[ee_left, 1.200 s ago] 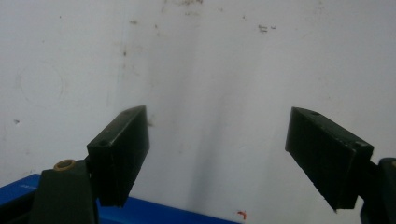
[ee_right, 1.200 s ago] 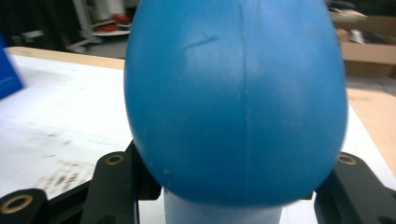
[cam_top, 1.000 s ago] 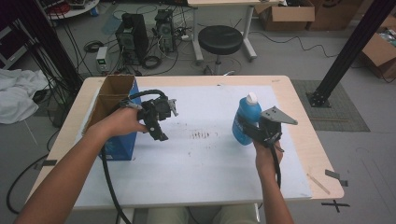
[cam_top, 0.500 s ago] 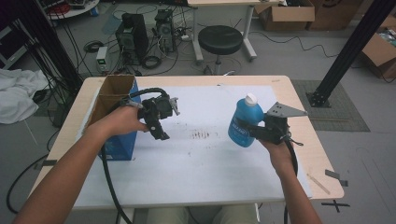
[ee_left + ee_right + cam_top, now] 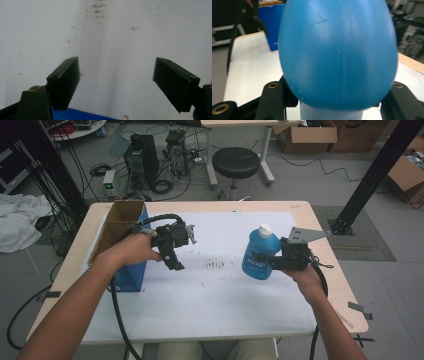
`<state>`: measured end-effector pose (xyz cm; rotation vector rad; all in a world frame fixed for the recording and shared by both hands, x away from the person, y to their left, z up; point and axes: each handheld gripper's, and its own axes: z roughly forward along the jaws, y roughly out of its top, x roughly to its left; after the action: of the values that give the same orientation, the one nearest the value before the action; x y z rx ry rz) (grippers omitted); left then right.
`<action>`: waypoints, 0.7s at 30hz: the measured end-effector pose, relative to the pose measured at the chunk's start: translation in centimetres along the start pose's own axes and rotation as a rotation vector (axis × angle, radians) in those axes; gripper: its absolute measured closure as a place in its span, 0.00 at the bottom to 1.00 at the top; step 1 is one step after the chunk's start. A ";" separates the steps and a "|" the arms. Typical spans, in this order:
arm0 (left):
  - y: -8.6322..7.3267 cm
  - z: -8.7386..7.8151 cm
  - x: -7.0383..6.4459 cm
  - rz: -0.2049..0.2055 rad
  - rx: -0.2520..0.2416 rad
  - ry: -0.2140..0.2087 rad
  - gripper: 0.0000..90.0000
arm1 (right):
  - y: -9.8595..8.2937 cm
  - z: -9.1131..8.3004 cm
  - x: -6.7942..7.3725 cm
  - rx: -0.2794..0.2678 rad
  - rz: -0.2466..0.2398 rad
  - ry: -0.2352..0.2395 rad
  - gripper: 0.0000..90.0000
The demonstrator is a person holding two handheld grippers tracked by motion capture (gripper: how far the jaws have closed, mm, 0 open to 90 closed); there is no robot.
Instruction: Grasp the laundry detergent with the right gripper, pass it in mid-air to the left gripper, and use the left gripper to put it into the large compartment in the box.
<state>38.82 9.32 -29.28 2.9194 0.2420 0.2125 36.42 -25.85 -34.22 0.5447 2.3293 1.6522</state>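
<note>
Landmark: white paper sheet [image 5: 210, 295] covering most of the light wooden tabletop [image 5: 335, 270].
Right gripper [image 5: 272, 262]: black, two-jaw, topped by a grey three-cornered plate, held above the right part of the sheet; jaws clamped on the sides of the blue bottle.
Bottle: blue plastic bottle with a white cap [image 5: 259, 252], lifted off the sheet, close to upright with a slight tilt, cap uppermost, printed label facing the near edge of the sheet.
Bottle up close: rounded blue body [image 5: 338, 52] pressed between the two black jaws in the right gripper view, pale neck below it.
Left gripper [image 5: 172, 262]: black, two-jaw, held above the left part of the sheet, pointing down at it; jaws spread wide, nothing between them.
Left gripper's own view [image 5: 125, 85]: bare white sheet with small dark smudges [image 5: 97, 11] between the parted jaws.
Box: open brown cardboard box with blue sides [image 5: 122, 250], standing at the left edge of the sheet, just beside the left hand [image 5: 135, 250].
Marks: cluster of dark specks [image 5: 216, 265] near the middle of the sheet, between the two grippers.
</note>
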 end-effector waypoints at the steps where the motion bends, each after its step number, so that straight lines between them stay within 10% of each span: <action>1: 0.1 0.0 0.0 0.002 0.002 -0.001 0.25 | 0.0 0.1 0.0 0.002 -0.008 0.016 0.49; 21: 1.7 -0.8 -0.7 0.043 0.008 -0.020 0.25 | 0.1 1.9 -0.1 0.030 -0.089 0.269 0.49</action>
<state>38.23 7.73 -28.23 2.9351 0.1779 0.1886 37.21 -24.26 -34.77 0.2313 2.5263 1.7458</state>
